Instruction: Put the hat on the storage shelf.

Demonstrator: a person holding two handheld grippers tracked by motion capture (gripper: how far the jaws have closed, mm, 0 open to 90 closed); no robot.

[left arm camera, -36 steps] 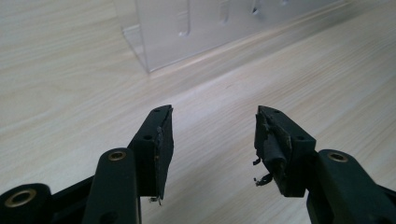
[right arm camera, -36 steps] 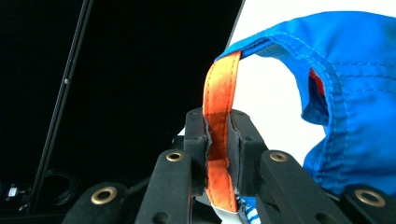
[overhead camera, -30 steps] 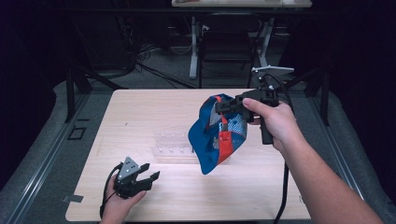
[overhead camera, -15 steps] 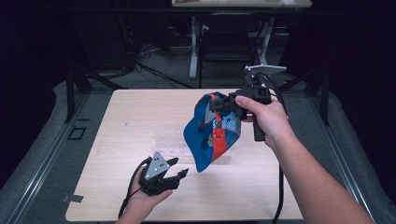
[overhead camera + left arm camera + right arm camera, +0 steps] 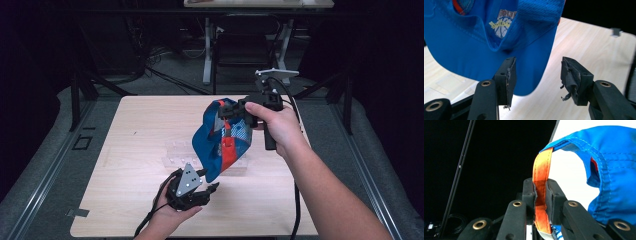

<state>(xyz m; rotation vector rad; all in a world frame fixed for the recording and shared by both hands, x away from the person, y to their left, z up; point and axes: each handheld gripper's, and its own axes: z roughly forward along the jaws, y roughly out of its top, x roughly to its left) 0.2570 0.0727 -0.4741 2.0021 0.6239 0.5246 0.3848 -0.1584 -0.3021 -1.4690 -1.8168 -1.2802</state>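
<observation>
A light wooden table (image 5: 130, 150) stands at the centre of the scene on grey floor covering. A clear plastic tray (image 5: 176, 152) rests on the table near its middle. A strip of grey tape (image 5: 76, 213) lies on the floor beside the near left corner of the table. A rectangular outline (image 5: 81, 143) is marked on the floor to the left. Metal stand legs (image 5: 207, 60) and loose cables (image 5: 165, 75) occupy the dark far area.

my left gripper (image 5: 209, 188) has bare table (image 5: 130, 165) from 9 to 11 o'clock; the hanging cap (image 5: 220, 145) blocks 1 o'clock.
</observation>
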